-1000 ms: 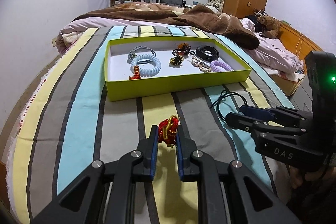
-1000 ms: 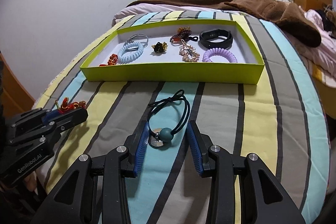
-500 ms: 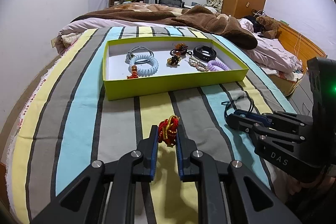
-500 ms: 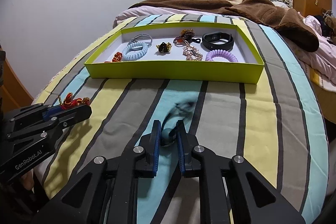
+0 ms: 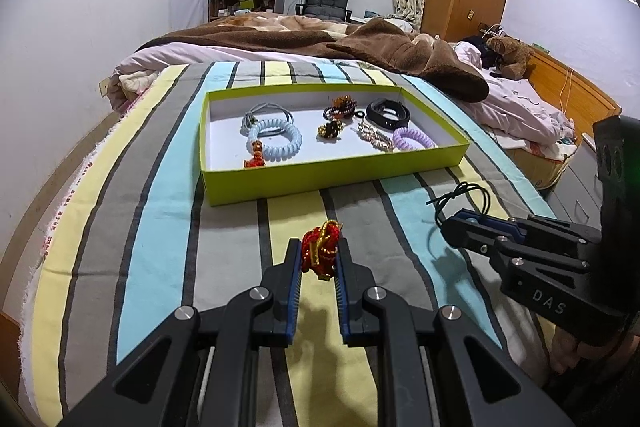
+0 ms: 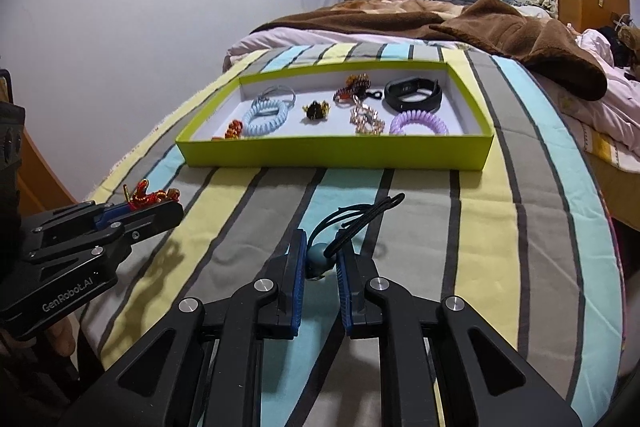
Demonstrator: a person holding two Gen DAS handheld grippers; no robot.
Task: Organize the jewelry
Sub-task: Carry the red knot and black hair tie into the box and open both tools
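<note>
My left gripper (image 5: pixel 319 254) is shut on a red and gold beaded ornament (image 5: pixel 320 247), held above the striped bedspread. It also shows in the right wrist view (image 6: pixel 150 197). My right gripper (image 6: pixel 321 254) is shut on the teal bead (image 6: pixel 318 255) of a black cord hair tie (image 6: pixel 360 213), lifted off the bed. It also shows in the left wrist view (image 5: pixel 460 201). The lime green tray (image 5: pixel 332 177) lies ahead and holds several pieces: a blue coil bracelet (image 5: pixel 274 143), a purple coil (image 5: pixel 412 139), a black band (image 5: pixel 388 113).
A brown blanket (image 5: pixel 360 43) lies bunched behind the tray. The bed's right edge (image 6: pixel 600 227) drops off beside a second bed with pink bedding (image 5: pixel 520 115). A white wall runs along the left side.
My right gripper closed on the hair tie's teal bead and lifted it off the bedspread. My left gripper kept its hold on the red ornament. Both rose a little.
</note>
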